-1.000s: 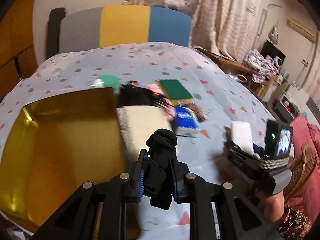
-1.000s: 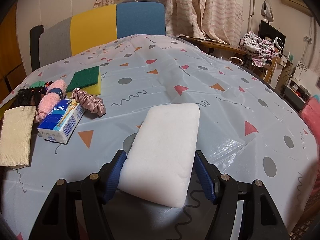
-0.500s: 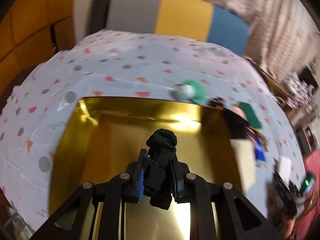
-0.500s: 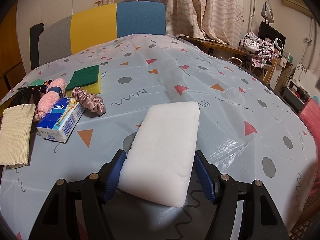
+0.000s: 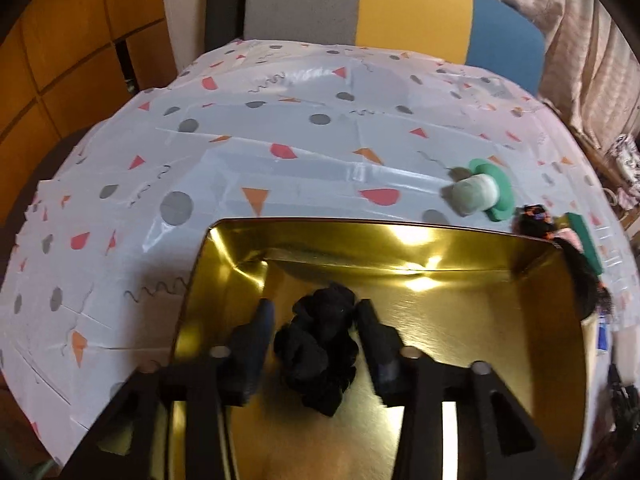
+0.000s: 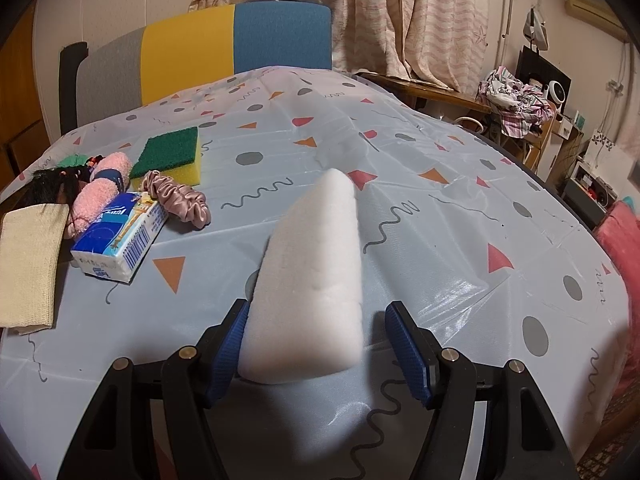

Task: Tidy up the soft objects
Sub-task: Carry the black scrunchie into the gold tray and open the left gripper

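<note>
- Left wrist view: the gold tray (image 5: 360, 229) fills the low part of the picture. Its far rim and left rim stand up from the spotted tablecloth (image 5: 240, 140).
- The inside of the tray is wide and bare all around the left gripper (image 5: 316, 309), so there is lots of room on each side.
- The left gripper's jaws are opening. The black scrunchie (image 5: 316, 354) is between them, and neither finger presses on it.
- The black scrunchie is a dark, crumpled, soft lump. It sits in the tray near the far wall.
- Past the far right corner of the tray lies a green ring with a pale roll (image 5: 482, 194). A black hairy thing (image 5: 586, 276) hangs at the tray's right rim.
- Right wrist view: the white sponge (image 6: 316, 248) stands tipped up on its long edge on the tablecloth, between the fingers of the right gripper (image 6: 316, 309).
- The left finger touches the sponge, but the right finger has a gap beside it, so the hold is loose.
- The sponge is plain white, thick and smooth.
- The cloth to the right of the sponge is bare all the way to the table edge.
- Well apart on the left are a tissue pack (image 6: 120, 236), a pink scrunchie (image 6: 180, 200), a green and yellow sponge (image 6: 172, 156), a pink fuzzy roll (image 6: 100, 188) and a beige cloth (image 6: 28, 264)
</note>
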A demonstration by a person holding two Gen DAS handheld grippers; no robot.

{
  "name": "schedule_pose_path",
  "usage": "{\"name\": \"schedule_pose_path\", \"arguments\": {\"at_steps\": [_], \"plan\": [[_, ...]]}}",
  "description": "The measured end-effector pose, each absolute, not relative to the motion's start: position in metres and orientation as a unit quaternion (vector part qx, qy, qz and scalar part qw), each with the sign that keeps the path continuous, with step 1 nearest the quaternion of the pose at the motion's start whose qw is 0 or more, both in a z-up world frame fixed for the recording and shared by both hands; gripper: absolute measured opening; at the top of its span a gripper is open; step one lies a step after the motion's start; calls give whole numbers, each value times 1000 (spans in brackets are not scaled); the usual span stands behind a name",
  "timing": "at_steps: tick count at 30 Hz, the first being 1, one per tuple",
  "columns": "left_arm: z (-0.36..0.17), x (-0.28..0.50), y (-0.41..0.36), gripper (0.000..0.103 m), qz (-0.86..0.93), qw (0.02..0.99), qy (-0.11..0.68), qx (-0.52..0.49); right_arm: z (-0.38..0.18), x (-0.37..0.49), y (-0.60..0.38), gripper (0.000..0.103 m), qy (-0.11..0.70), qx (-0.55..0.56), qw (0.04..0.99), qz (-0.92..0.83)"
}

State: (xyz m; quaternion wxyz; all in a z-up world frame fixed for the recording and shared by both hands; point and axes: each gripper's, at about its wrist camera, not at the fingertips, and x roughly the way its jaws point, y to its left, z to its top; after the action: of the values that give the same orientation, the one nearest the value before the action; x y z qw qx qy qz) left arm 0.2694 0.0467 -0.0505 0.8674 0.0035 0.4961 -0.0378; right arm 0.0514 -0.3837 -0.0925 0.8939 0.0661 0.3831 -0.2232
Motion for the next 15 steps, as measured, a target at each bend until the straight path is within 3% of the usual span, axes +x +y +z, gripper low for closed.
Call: {"name": "schedule_pose_path", "arguments": {"at_steps": [4, 12, 15], "plan": [[-54, 270, 57, 60, -26, 865, 501, -23, -92, 51, -384, 69, 383, 66, 894, -223], [-24, 227, 65, 60, -20, 886, 459, -60, -92, 51, -384, 69, 385, 65, 893, -224], [-14, 203, 65, 60, -37, 894, 438, -85, -90, 50, -385, 62, 389, 70, 893, -217]]}}
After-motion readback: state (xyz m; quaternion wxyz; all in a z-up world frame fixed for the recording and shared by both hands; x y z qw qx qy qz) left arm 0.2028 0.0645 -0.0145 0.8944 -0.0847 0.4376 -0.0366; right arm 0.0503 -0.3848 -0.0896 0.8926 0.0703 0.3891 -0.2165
